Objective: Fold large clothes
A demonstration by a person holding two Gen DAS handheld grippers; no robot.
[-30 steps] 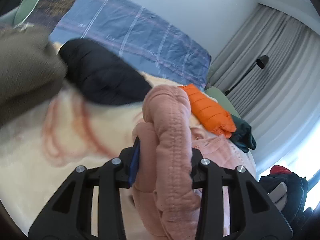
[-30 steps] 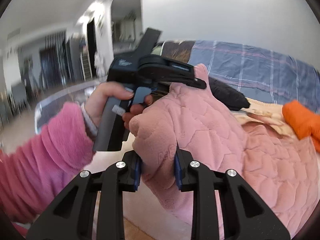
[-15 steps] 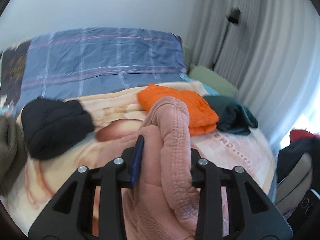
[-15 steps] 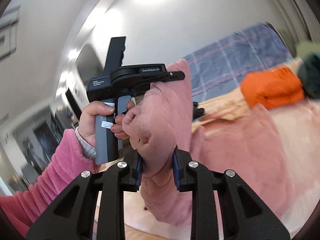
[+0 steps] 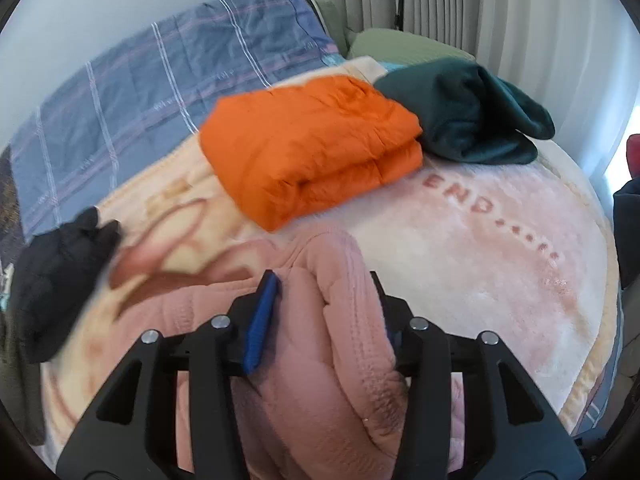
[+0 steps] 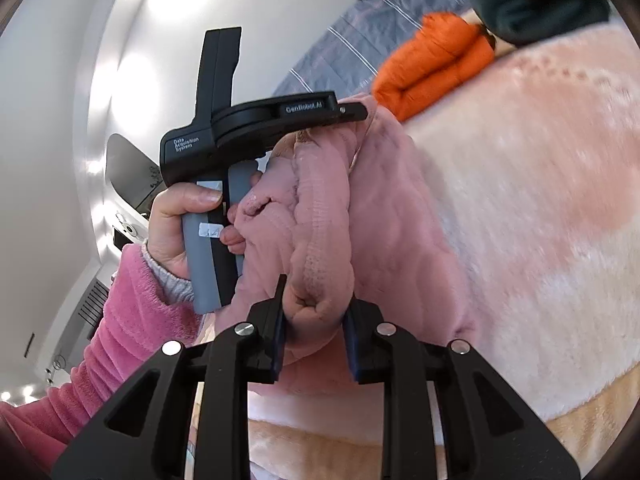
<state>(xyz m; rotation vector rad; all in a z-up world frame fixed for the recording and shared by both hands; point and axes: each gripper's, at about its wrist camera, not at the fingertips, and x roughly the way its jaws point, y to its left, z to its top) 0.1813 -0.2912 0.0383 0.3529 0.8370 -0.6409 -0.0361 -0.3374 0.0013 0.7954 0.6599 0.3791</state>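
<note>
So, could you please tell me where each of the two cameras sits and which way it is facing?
Left wrist: on the left claw, looking down over the bed at the orange jacket and dark green garment; its jaws are opening around the pink garment.
Right wrist: on the right claw, pinching that garment, facing the left hand and pink sleeve.
Shared: pink garment, orange jacket, green garment, blanket.

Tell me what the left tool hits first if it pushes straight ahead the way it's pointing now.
The left tool, its jaws opening around the pink garment, would carry that fabric into bare cream blanket first. The folded orange jacket lies farther along that line, slightly left; depth is hard to judge in this fisheye view.
</note>
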